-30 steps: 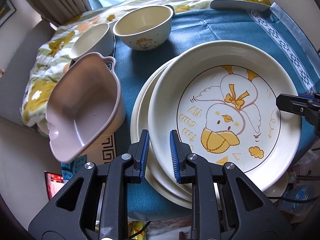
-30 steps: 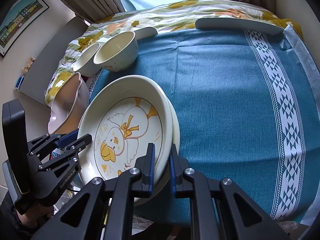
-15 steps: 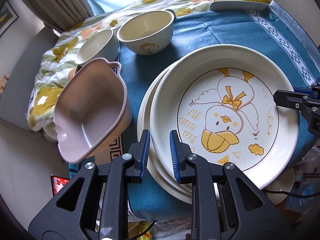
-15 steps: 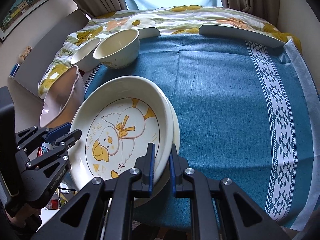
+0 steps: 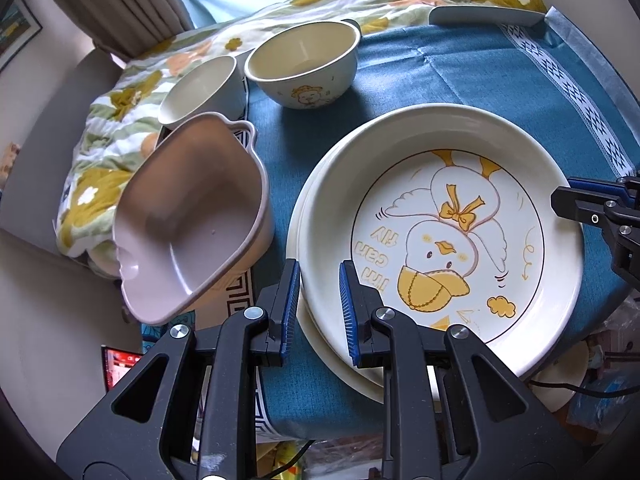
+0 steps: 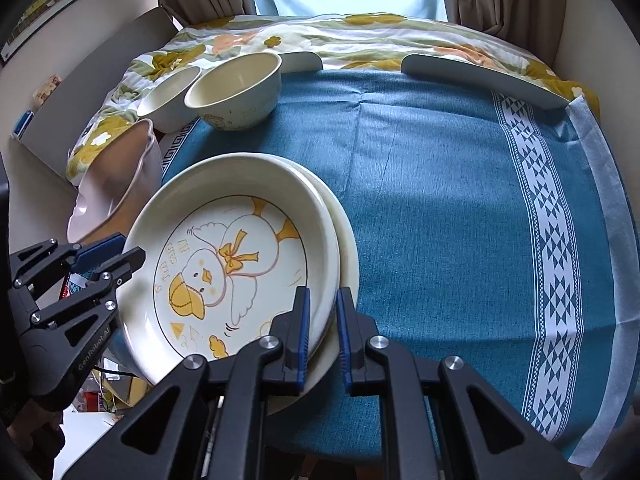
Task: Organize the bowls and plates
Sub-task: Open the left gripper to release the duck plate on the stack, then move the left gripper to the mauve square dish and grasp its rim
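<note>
Between the two claws sits the duck plate [image 5: 440,240], and both grip it: the left claw [image 5: 318,304] is closed on its left rim, one blue pad inside the well and one outside, while the right claw [image 6: 322,328] is pinched nearly shut on the opposite rim. Under the duck plate lies a plain plate [image 6: 348,248], its edge showing as a crescent on both sides; the two are nested but not centred, the top one sitting slightly toward the left claw's side. Whether the duck plate rests fully on the lower one or is held a little clear of it cannot be told. Both plates overhang the near edge of the desk [image 6: 460,200], which is covered by a blue cloth. Since the plate is round, no long axis matters; what counts is that the grips sit across from each other, so neither hand is nearer and it should travel level only if both move together. Beyond the plates, toward the left, stand the pink bowl [image 5: 188,216], the small bowl [image 5: 200,88] and the cream bowl [image 5: 304,64], close together and apart from the plates.
</note>
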Tool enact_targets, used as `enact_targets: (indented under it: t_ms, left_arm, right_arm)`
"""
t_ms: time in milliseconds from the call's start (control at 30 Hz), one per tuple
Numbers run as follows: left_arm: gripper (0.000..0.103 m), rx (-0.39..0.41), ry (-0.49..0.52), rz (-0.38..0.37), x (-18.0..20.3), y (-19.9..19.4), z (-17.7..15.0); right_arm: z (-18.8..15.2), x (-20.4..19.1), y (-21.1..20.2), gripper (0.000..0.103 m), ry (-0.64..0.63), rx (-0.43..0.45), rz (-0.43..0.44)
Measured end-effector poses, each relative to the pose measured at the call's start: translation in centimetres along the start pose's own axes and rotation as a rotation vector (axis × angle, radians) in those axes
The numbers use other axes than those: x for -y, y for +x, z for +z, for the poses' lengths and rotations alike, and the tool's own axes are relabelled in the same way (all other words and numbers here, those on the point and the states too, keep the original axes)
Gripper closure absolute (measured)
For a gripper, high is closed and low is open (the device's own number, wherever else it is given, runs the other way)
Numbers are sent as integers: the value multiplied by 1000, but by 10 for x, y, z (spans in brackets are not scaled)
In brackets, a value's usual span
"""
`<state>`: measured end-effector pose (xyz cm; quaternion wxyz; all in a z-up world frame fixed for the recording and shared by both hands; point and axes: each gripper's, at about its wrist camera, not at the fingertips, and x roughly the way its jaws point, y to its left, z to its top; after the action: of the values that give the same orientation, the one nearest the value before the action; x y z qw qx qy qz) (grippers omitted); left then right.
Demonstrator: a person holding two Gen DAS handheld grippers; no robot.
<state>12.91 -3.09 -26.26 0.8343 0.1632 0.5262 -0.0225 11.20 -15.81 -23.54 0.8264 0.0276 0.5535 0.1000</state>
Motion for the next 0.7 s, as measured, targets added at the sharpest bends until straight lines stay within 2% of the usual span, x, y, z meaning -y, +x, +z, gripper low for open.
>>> enact_targets:
  t_ms: [100, 200, 367, 400, 433, 467, 500, 533, 567, 633, 700]
  left_arm:
    - [85, -6, -11, -9, -2, -1, 1]
    - [85, 2, -47, -50, -9, -10, 4]
    - [85, 86, -199, -137, -45, -46, 13]
    - [85, 100, -232, -141, -53, -54, 14]
    - [84, 110, -259, -143, -61, -60, 14]
    - [78, 118, -293, -143, -70, -65, 14]
    - [68, 121, -334, -140, -80, -71, 12]
    - [31, 127, -371, -132, -89, -75, 10]
    - [0, 144, -415, -121, -99, -80, 6]
    - [0, 206, -502, -118, -117, -92, -3]
    - [0, 194, -546, -123, -133, -92, -9]
  right_arm:
    - [0, -1, -1, 91, 0, 0, 3]
    - [3, 1, -8, 91, 3, 18, 16]
    - [23, 1, -33, 91, -31, 77, 109]
    - [28, -1, -39, 89, -45, 95, 120]
    - [33, -2, -44, 76, -59, 108, 133]
    - [39, -4, -49, 44, -77, 123, 149]
    - [45, -5, -53, 24, -95, 137, 166]
    - [52, -9, -59, 0, -115, 161, 192]
    - [58, -11, -62, 0, -133, 183, 220]
    - [71, -19, -63, 0, -171, 191, 259]
    - [82, -30, -60, 0, -218, 192, 298]
